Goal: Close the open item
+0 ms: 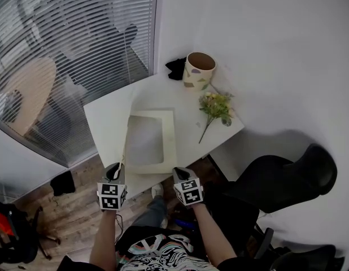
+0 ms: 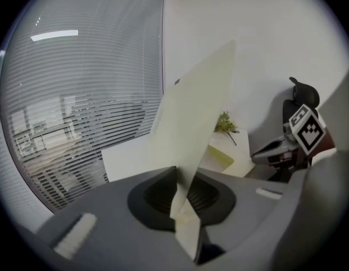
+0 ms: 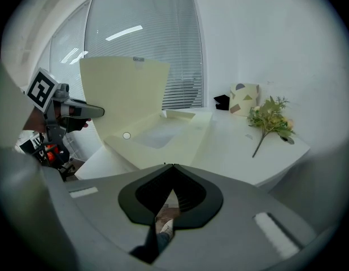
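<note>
Cream card lid (image 2: 192, 123), far left: it stands raised over the left edge of the surface (image 1: 188, 97). The left gripper (image 2: 183, 203) has its jaws pinched on the lid's free near edge, the card running straight between the pads. Likely held there because the free edge gives the longest lever to swing it over.

The box (image 1: 168, 143), shallow and the same cream, lies open near the front edge, left of centre, hinge side towards the lid. Task not yet done; the lid must tip rightward onto the tray.

The right gripper (image 3: 169, 167) sits just off the front edge beside the box's near right corner. Its jaws are closed on nothing, with floor showing behind them. Probably waiting to steady the box or press the lid flat.

Back right corner: a pot (image 1: 200, 69), with a flower sprig (image 1: 216, 106) in front of it. Both are well clear of the lid's swing.
</note>
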A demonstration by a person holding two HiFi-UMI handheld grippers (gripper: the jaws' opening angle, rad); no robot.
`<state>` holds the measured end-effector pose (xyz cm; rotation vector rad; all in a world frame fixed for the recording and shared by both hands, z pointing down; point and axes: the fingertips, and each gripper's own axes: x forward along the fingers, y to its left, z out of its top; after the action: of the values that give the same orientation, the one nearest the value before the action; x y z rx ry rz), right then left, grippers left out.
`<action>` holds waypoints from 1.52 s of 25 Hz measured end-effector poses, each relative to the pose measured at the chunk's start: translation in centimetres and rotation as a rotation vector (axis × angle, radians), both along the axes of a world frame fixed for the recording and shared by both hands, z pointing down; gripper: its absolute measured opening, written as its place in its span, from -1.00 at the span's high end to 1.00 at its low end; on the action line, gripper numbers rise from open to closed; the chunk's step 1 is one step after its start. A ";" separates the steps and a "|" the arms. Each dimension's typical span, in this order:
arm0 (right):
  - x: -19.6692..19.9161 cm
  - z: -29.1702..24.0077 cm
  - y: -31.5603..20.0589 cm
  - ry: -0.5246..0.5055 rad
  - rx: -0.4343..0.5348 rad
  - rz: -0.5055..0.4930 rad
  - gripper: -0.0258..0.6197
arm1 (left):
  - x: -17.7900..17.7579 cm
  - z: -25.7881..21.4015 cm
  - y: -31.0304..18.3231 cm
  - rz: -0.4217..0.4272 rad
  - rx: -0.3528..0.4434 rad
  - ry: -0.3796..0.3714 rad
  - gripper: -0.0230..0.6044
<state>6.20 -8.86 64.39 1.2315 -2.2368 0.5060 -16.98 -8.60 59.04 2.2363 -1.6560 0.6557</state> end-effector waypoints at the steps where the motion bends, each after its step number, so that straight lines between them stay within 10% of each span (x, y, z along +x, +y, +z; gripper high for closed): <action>1: 0.0 0.0 0.0 -0.001 0.000 0.000 0.92 | 0.2 0.0 0.0 0.005 0.002 -0.004 0.66; 38: 0.1 -0.1 0.1 -0.071 0.007 -0.010 0.92 | 8.0 1.2 -0.2 0.232 -0.053 -0.174 0.59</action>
<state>6.25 -8.72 64.28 1.2227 -2.3053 0.5463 -8.95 -8.82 60.28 2.4139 -1.4445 0.9640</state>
